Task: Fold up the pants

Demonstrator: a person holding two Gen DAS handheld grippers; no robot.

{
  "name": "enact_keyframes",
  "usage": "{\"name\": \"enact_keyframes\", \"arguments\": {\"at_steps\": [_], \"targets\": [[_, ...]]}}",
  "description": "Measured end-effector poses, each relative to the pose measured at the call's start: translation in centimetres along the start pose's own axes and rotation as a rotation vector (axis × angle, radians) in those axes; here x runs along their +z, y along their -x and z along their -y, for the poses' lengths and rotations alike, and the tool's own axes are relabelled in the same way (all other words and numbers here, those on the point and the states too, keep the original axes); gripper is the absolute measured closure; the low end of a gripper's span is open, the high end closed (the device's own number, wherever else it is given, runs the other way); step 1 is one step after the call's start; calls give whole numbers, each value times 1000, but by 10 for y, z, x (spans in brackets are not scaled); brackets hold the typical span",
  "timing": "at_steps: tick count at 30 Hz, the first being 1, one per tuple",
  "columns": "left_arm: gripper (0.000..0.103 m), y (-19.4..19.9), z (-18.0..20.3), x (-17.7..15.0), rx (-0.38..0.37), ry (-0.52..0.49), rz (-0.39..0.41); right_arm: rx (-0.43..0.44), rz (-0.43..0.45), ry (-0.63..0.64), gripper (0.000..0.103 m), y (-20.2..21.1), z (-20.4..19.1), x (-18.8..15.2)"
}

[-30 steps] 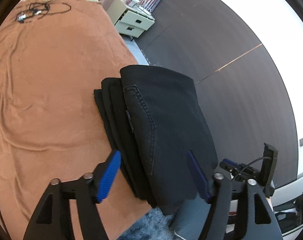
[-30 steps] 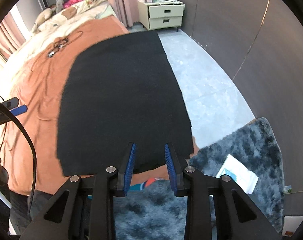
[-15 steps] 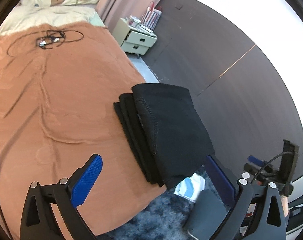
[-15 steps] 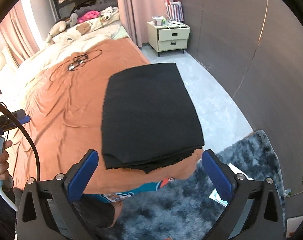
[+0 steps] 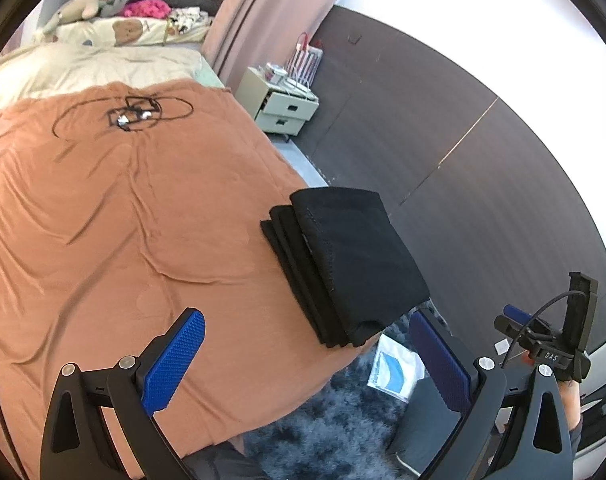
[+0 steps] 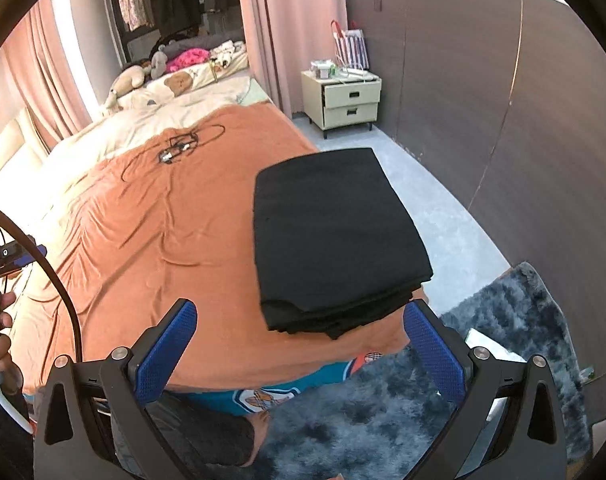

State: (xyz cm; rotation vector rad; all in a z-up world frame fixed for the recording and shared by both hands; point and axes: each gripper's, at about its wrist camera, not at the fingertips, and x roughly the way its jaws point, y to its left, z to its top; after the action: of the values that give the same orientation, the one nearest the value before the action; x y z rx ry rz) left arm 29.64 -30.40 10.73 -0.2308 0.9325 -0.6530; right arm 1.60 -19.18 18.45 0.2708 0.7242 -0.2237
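Both grippers are pulling back from the pants (image 6: 335, 240), now smaller at frame center. I am holding the left gripper (image 5: 307, 360) and right gripper (image 6: 303, 352) wide open and empty, since 1 folded stack is resting on the bed (image 6: 151, 248) near its edge.

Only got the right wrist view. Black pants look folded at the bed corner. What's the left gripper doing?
Observer: The left gripper is open. Its jaws have just been opening, with nothing between them. The pants lie on the blanket ahead of it.
Operator: Left edge of the stack flush?
Observer: No. In the left wrist view the lower layers stick out in steps from under the top fold, toward the middle of the blanket.
Operator: Floor on that side?
Observer: A white and blue packet lies on the rug, just below the blanket's corner.
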Motion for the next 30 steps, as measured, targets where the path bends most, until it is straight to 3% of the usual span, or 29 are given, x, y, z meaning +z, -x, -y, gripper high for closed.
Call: {"name": "enact_keyframes", "arguments": {"at_steps": [14,22,30], "targets": [[0,94,-21,-38,29,-87,76,13,117,20,0,47,-53,-53],[0,164,-41,-61,110,-102,183,42,169,59,0,59,-88,-85],[0,208,-59,-88,172,-129,227,87,203,65,0,64,-102,-109]]}}
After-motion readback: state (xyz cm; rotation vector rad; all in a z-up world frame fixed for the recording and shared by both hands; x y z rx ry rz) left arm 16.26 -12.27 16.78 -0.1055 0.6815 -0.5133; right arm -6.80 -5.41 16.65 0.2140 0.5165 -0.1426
